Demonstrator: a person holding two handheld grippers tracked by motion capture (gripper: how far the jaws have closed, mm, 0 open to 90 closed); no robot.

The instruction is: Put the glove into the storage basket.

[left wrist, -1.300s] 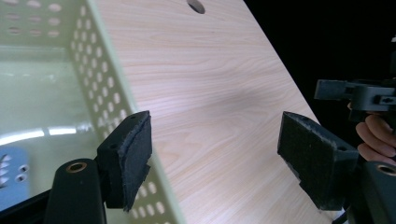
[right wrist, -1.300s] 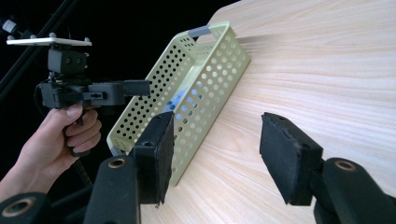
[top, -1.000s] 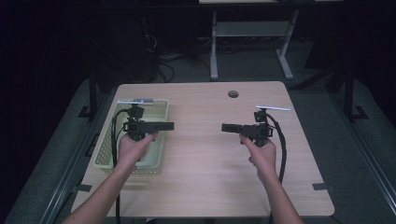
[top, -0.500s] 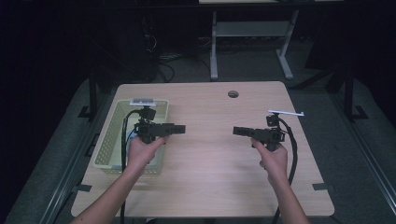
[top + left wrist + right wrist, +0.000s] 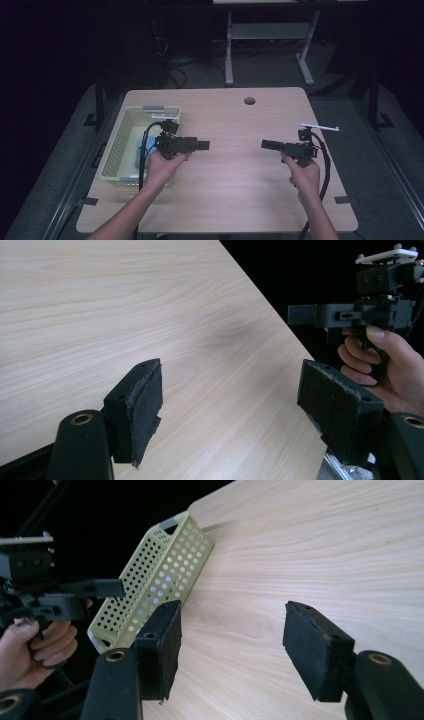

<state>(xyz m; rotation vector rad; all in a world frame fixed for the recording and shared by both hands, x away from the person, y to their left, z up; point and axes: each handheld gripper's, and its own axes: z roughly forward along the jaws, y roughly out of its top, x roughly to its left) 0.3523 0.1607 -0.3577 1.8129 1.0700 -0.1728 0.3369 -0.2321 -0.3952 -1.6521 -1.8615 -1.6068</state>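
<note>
A person holds a black gripper in each hand above a light wooden table (image 5: 235, 195). My left gripper (image 5: 203, 145) hovers just right of a pale yellow-green perforated basket (image 5: 116, 150), pointing toward the table's middle. In the left gripper view its jaws (image 5: 232, 410) stand wide open over bare wood with nothing between them. My right gripper (image 5: 265, 144) is at the right side, pointing left at the other one. Its jaws (image 5: 232, 645) are open too and hold nothing. The basket (image 5: 165, 575) has something blue (image 5: 139, 153) lying inside it.
A round hole (image 5: 249, 100) sits near the table's far edge. Cables trail from both grippers toward the person. Beyond the table are a dark floor and a white frame leg (image 5: 228, 55). In each gripper view the opposite gripper (image 5: 350, 315) (image 5: 60, 600) shows off to the side.
Both hands have shifted to the right in the high view and a little toward the person. The jaws of both stay open and hold nothing.
</note>
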